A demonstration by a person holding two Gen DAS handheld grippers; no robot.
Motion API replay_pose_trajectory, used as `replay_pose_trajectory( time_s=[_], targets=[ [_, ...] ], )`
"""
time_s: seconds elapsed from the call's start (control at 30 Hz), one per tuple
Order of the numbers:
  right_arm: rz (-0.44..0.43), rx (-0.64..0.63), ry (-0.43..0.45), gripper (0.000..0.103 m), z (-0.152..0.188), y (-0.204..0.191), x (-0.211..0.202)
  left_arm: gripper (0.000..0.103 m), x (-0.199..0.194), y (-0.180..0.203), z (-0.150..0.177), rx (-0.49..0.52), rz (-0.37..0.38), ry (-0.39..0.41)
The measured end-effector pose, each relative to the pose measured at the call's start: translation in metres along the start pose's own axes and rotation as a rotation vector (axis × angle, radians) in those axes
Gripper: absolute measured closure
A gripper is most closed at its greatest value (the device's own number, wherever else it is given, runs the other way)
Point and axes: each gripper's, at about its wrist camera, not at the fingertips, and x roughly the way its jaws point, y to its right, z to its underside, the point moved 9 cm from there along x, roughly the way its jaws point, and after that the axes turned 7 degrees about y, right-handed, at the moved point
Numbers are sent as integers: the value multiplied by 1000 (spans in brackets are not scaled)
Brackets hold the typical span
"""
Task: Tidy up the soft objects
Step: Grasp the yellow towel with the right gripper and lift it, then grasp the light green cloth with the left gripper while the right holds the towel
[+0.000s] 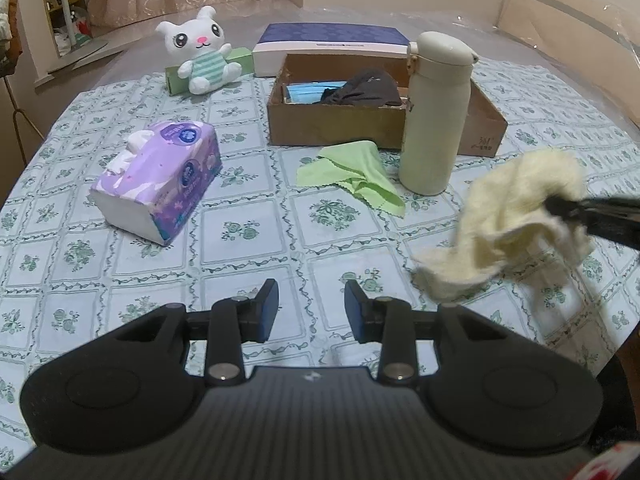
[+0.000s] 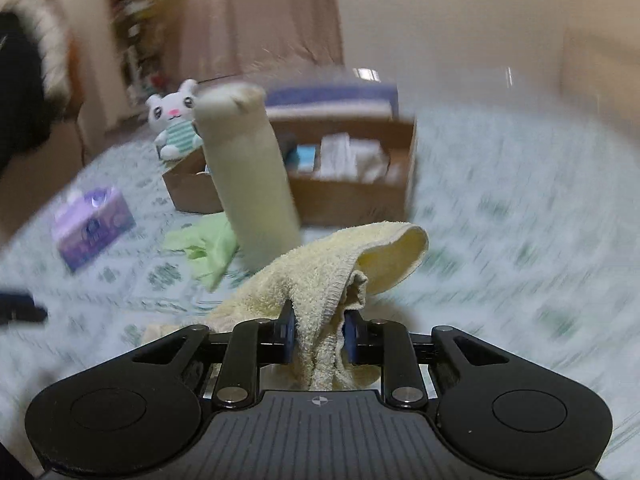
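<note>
My right gripper [image 2: 318, 330] is shut on a pale yellow towel [image 2: 320, 276] and holds it off the table; the towel also shows in the left wrist view [image 1: 516, 216], hanging from the dark fingers [image 1: 592, 212]. My left gripper [image 1: 311, 304] is open and empty, low over the patterned tablecloth [image 1: 240, 248]. A green cloth [image 1: 356, 174] lies crumpled in front of the cardboard box [image 1: 332, 128]. The box holds a dark garment [image 1: 366, 88] and blue items [image 1: 308, 92]. A white plush bunny [image 1: 202, 56] sits at the back left. The right wrist view is motion-blurred.
A tall cream bottle [image 1: 434, 116] stands upright in front of the box, next to the green cloth. A purple tissue pack [image 1: 160, 180] lies at left. A blue-and-white box [image 1: 332, 46] and a green box [image 1: 240, 60] sit behind.
</note>
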Motion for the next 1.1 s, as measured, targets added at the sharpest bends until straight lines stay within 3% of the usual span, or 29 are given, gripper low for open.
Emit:
replay_pose_trajectory(
  time_s=[0.1, 0.17, 0.4, 0.53, 0.63, 0.7, 0.73, 0.77, 0.9, 0.93, 0.97, 1.03, 1.1],
  targets=[
    [-7, -177, 26, 79, -7, -10, -18, 70, 5, 5, 0, 6, 15, -4],
    [-65, -223, 5, 79, -2, -23, -19, 70, 8, 9, -1, 9, 21, -4],
    [-309, -235, -112, 79, 35, -94, 6, 70, 10, 9, 0, 10, 23, -4],
    [-281, -238, -142, 76, 49, -106, 26, 70, 13, 2, 6, 1, 20, -23],
    [-277, -198, -175, 59, 55, -103, 32, 70, 15, 1, 10, -14, 34, -33],
    [-240, -163, -183, 40, 57, -96, 38, 70, 18, 1, 12, -25, 42, -40],
    [-206, -162, -181, 24, 58, -92, 41, 70, 20, 2, 12, -29, 47, -42],
    [-187, -156, -174, 21, 57, -88, 43, 70, 21, 3, 12, -31, 51, -41],
    [-232, -23, -210, 22, 61, -81, 53, 70, 29, 6, 13, -39, 82, -44],
    [-247, 8, -215, 27, 63, -81, 55, 70, 31, 6, 12, -42, 89, -44],
    [-270, 30, -207, 44, 63, -82, 56, 70, 33, 7, 12, -44, 94, -42],
    [-309, 63, -191, 62, 60, -84, 53, 70, 37, 9, 9, -44, 107, -38],
    [-311, 69, -181, 71, 55, -81, 51, 70, 41, 11, 6, -44, 123, -32]
  ],
)
